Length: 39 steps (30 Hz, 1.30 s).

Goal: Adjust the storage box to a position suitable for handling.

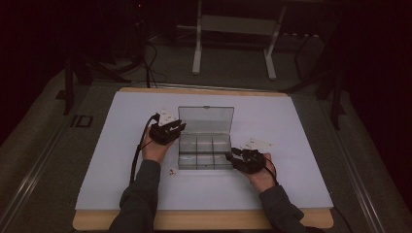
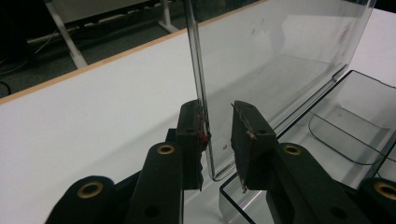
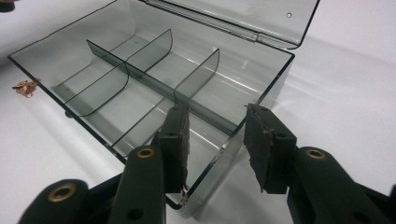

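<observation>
A clear smoky plastic compartment box (image 1: pixel 188 150) stands on the white board with its lid (image 1: pixel 206 119) raised upright. My left gripper (image 1: pixel 180 127) is at the lid's left edge. In the left gripper view the jaws (image 2: pixel 217 109) straddle that edge of the lid (image 2: pixel 280 60): the left pad (image 2: pixel 201 128) touches it, while the right pad stands apart, so the gripper is open. My right gripper (image 1: pixel 233 154) is at the box's front right corner. Its jaws (image 3: pixel 217 114) straddle the box wall (image 3: pixel 261 88), one inside, one outside, with gaps on both sides. The divided compartments (image 3: pixel 140 70) hold nothing.
A small copper-coloured piece (image 1: pixel 172 171) (image 3: pixel 24 87) lies on the white board (image 1: pixel 291 174) left of the box's front. Paper slips lie behind the left gripper (image 1: pixel 167 115) and right of the box (image 1: pixel 257 143). The wooden table edge (image 1: pixel 204 221) runs along the front.
</observation>
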Tool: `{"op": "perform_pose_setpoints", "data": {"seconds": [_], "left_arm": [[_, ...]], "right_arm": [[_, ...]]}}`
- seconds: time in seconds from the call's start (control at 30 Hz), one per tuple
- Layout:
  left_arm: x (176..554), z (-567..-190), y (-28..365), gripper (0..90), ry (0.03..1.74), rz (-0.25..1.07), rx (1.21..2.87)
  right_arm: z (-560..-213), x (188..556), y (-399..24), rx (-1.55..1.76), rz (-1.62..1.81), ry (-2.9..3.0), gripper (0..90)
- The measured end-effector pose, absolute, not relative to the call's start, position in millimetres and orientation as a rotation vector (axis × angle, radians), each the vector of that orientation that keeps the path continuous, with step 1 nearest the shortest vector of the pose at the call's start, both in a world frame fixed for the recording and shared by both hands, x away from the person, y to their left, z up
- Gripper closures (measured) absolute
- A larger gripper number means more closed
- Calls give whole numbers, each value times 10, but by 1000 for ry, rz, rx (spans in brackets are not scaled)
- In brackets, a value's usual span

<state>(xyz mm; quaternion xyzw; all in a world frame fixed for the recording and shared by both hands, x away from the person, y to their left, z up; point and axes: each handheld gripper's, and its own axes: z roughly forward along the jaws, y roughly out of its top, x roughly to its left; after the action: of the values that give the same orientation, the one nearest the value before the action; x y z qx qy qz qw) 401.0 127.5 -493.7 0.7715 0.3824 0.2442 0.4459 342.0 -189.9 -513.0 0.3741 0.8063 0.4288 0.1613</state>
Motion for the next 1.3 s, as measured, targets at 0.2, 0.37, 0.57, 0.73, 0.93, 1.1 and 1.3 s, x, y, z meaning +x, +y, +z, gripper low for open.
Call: {"op": "perform_pose_setpoints", "data": {"seconds": [0.2, 0.37, 0.57, 0.73, 0.93, 1.1, 1.3], "left_arm": [[4018, -4986, 1269, 716, 948, 604, 1912], [4029, -5025, 1255, 695, 943, 614, 1910], [4078, -5074, 1239, 694, 965, 611, 1934], [4099, -5074, 1252, 694, 970, 589, 1932], [4123, -5081, 1269, 689, 978, 565, 1928], [4160, -5079, 1279, 682, 1001, 537, 1928], [4197, -5068, 1277, 669, 1018, 517, 1941]], "right_arm": [[-5133, 3420, -1899, 1075, 1222, 2305, 610], [-5141, 3419, -1899, 1082, 1218, 2304, 609], [-5147, 3404, -1886, 1083, 1204, 2298, 610], [-5148, 3395, -1880, 1080, 1196, 2297, 611], [-5153, 3380, -1872, 1078, 1170, 2292, 638], [-5155, 3375, -1871, 1076, 1164, 2293, 648], [-5152, 3367, -1863, 1072, 1158, 2295, 664]]}}
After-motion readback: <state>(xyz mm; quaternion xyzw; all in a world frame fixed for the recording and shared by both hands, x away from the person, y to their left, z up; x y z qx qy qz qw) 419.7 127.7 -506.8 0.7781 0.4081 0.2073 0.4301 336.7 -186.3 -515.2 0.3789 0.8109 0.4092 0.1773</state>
